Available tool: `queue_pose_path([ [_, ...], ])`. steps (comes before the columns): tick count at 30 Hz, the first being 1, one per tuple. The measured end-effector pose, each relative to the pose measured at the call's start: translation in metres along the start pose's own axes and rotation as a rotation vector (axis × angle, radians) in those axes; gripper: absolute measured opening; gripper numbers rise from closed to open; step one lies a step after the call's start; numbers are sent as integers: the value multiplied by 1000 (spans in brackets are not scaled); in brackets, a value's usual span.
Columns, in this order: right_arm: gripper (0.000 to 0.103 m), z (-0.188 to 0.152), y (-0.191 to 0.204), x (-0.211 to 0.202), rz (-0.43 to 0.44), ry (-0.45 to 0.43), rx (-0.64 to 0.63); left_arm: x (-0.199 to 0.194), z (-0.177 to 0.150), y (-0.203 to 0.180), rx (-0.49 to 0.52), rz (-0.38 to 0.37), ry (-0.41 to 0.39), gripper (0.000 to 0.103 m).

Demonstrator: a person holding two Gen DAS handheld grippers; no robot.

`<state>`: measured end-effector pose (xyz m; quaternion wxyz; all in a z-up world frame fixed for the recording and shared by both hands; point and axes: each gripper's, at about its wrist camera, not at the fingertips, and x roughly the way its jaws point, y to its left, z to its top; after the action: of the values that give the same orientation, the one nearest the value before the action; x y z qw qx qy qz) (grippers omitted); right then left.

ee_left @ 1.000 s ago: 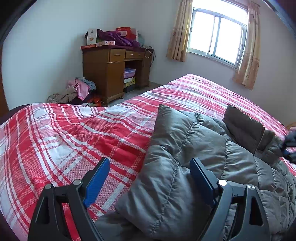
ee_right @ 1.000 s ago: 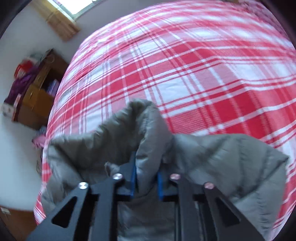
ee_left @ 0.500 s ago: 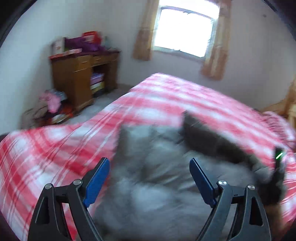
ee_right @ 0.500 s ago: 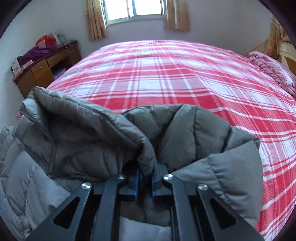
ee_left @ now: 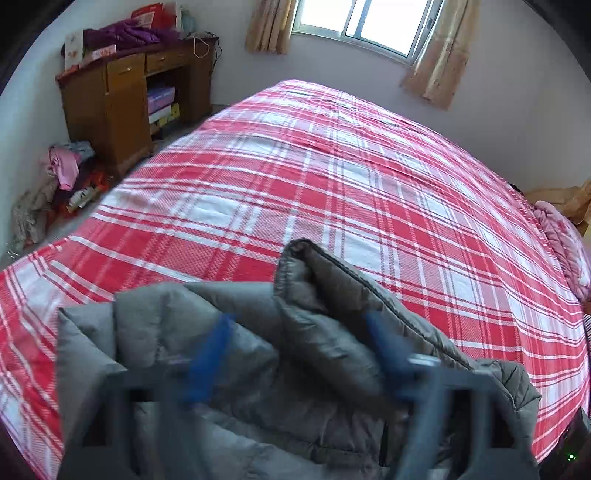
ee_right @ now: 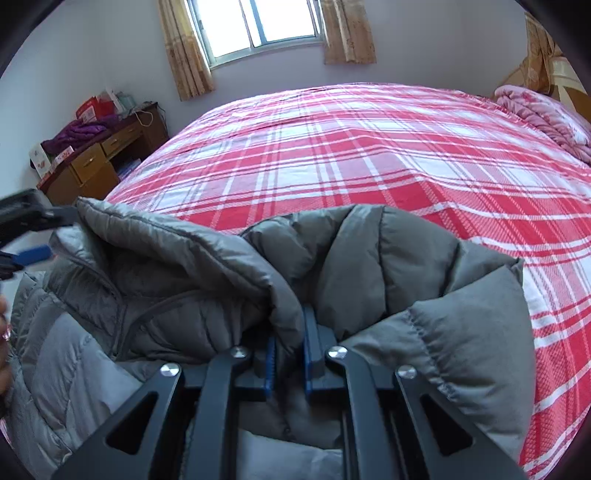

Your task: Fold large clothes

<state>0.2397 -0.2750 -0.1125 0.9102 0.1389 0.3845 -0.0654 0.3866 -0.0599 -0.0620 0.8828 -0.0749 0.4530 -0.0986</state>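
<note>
Right wrist view shows my right gripper (ee_right: 289, 354) with its jaws shut tight on a fold of the gray jacket (ee_right: 207, 280). The puffy cloth is pinched between the two blue pads (ee_right: 309, 343) and bunches up on both sides of them. The jacket lies at the near edge of the bed (ee_right: 369, 147), which has a red and white checked cover. The jacket's collar sticks up on the left.

From the left wrist view, my left gripper (ee_left: 299, 354) looks smeared and blurry. Its jaws stand wide apart, one blue pad on each side of a raised fold of the jacket (ee_left: 325, 332). I cannot tell if the pads touch the cloth. In the right wrist view I can see this gripper at the far left edge, next to the collar.

Far across the room is a window (ee_right: 255, 26) with tan curtains (ee_right: 186, 55). A brown desk (ee_left: 122, 96) stands by the wall, with a purple coat (ee_left: 125, 31) and boxes on top. A heap of clothes (ee_left: 62, 170) sits on the floor beside it. A pink quilt (ee_right: 546, 114) lies at the right end of the bed.
</note>
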Motion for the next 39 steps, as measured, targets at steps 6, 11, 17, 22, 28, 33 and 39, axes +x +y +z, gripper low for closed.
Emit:
queue_pose_path([
  [6, 11, 0, -4, 1, 25, 4, 22, -14, -30, -2, 82, 50, 23, 12],
  [11, 11, -1, -9, 1, 52, 7, 49, -18, -60, 20, -8, 65, 29, 12],
  [17, 13, -1, -10, 1, 72, 12, 59, -6, -92, 39, -88, 28, -95, 13],
  [22, 22, 4, -23, -4, 159, 47, 113, -7, -93, 50, -142, -32, -102, 13],
  [28, 59, 18, -63, -64, 129, -90, 262, -9, -92, 47, -139, -33, -112, 13],
  [33, 58, 60, -15, -102, 36, -215, 138, -11, -92, 48, -143, -40, -114, 13],
  [39, 25, 91, 5, -109, 142, -195, 135, -10, -93, 49, -141, -41, -117, 13],
])
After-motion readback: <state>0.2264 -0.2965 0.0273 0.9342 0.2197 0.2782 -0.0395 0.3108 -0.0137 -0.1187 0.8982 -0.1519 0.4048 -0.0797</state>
